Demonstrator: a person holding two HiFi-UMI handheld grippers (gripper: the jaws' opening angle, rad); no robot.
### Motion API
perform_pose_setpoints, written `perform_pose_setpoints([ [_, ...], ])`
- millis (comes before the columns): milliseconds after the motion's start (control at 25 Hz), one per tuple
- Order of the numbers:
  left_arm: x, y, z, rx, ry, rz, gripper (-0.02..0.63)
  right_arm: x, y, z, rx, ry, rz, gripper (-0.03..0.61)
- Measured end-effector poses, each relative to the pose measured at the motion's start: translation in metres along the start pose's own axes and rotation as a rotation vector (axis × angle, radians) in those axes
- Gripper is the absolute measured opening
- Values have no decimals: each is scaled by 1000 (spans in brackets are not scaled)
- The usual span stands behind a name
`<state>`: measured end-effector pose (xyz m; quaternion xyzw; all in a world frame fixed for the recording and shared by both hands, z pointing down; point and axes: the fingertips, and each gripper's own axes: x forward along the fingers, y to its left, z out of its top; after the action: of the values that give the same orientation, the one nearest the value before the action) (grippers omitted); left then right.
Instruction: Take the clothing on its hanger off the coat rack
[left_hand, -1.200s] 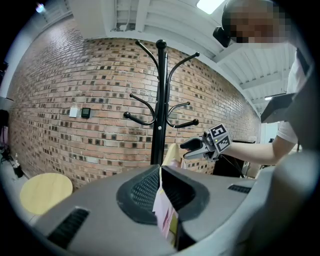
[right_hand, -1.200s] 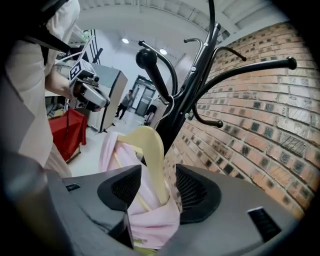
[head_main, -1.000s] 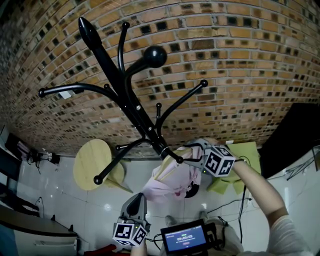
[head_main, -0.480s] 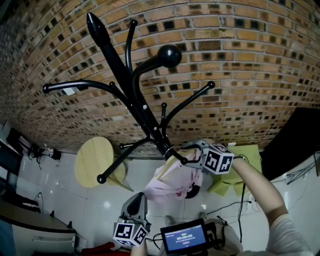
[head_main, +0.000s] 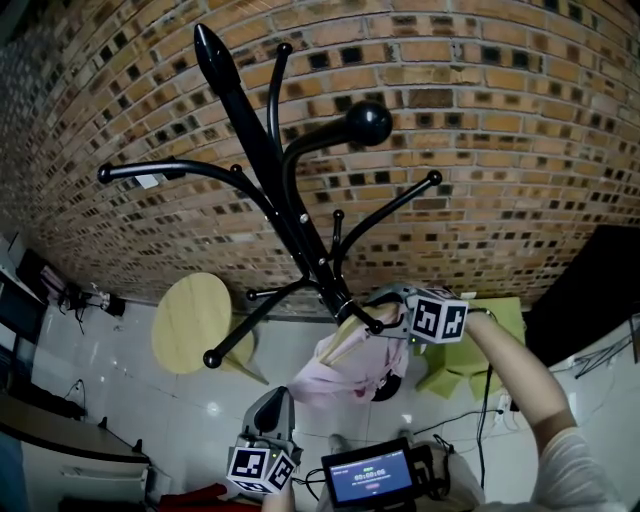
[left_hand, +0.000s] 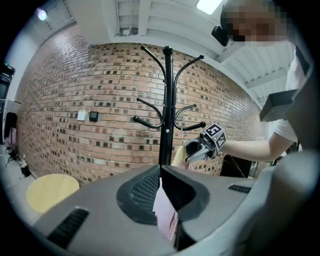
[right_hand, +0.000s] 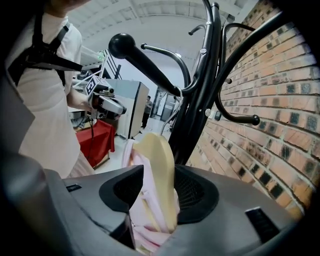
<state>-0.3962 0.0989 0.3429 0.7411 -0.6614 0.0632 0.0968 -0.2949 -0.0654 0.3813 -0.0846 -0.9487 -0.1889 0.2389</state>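
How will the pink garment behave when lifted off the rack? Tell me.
Probably floppy: the pink garment drapes in soft folds below the cream hanger. Likely light, being thin fabric. It may slip off if the smooth hanger tilts.

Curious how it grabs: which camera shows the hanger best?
The right gripper view: the cream hanger, draped in pink clothing, looms between the right gripper's closing jaws. The head view shows a small part by the coat rack; the left gripper view, a distant sliver.
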Motion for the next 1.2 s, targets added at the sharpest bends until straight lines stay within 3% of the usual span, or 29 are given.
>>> perform_pose_setpoints([
  [320,6,2,-2,-2,8,9,23,0,-3,2,18,-55,65,141],
  [640,15,6,-4,-3,16,14,23,2,-7,6,103,-145,157,123],
  [1200,20,13,-6,-14,26,31,23,13,-4,6,91,-145,223,123],
])
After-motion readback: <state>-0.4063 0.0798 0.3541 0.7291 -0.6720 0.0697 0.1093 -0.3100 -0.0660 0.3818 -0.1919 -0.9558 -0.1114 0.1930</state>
